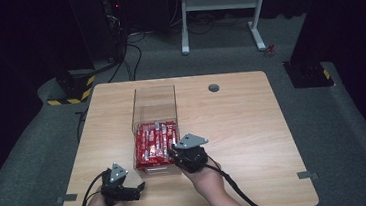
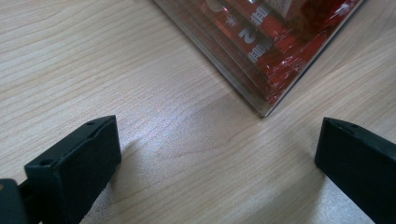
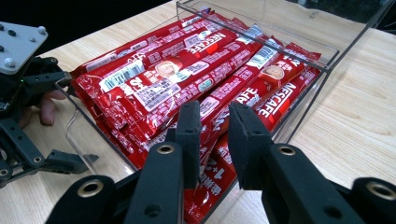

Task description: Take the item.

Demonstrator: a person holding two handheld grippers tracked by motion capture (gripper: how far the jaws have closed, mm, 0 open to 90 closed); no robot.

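While the left gripper waits on the table with jaws wide apart, the right gripper pinches a red sachet inside the clear box. Next, I judge, comes a straight lift clear of the wall.

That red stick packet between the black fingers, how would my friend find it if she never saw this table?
Start at the wooden table and find the clear plastic box in its middle, full of red coffee stick packets. Go to the box's near end, where the right gripper dips in. The packet between the fingers is the one pinched by two black fingers; its neighbours lie untouched.
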